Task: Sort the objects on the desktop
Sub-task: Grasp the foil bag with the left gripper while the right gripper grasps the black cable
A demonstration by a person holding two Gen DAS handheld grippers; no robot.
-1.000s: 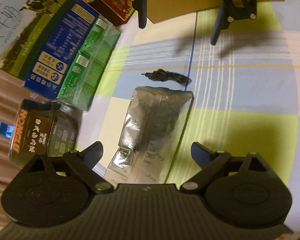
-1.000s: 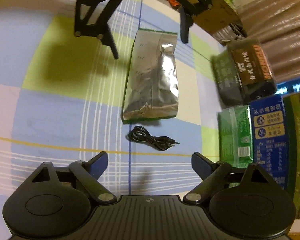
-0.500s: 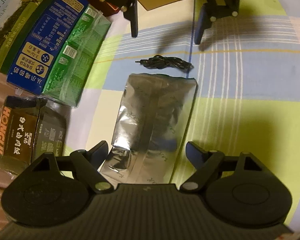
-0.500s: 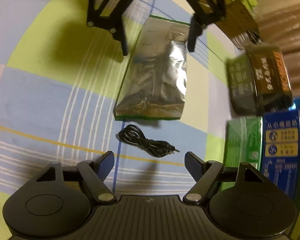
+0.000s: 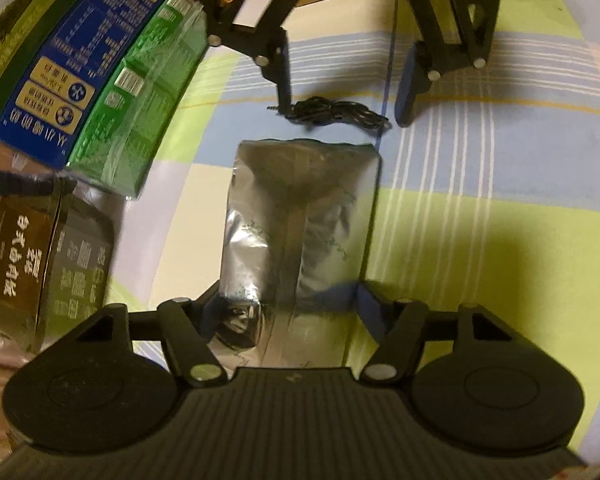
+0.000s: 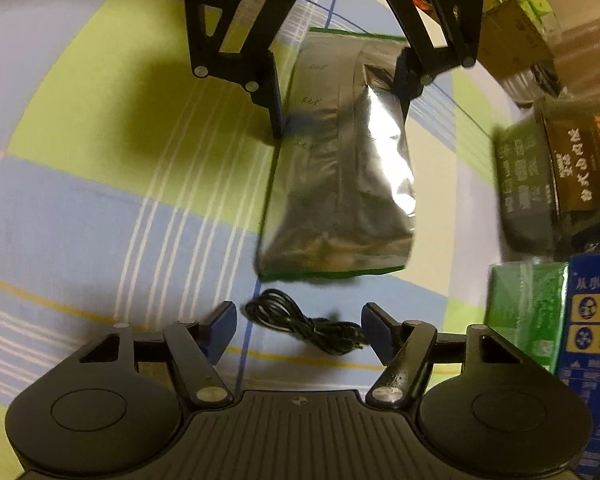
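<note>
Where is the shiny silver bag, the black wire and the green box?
Silver bag point(image 6: 340, 184), right wrist view, on its crinkled middle.
Black wire point(image 6: 300, 322), right wrist view, on the coiled bundle.
Green box point(image 5: 148, 112), left wrist view, on its plastic-wrapped top face.

Both wrist cameras look steeply down, close over the checked cloth point(image 5: 480, 208), from opposite ends. The 2 views face each other and share the silver pouch point(image 5: 300, 220) and black cable point(image 6: 304, 326).
</note>
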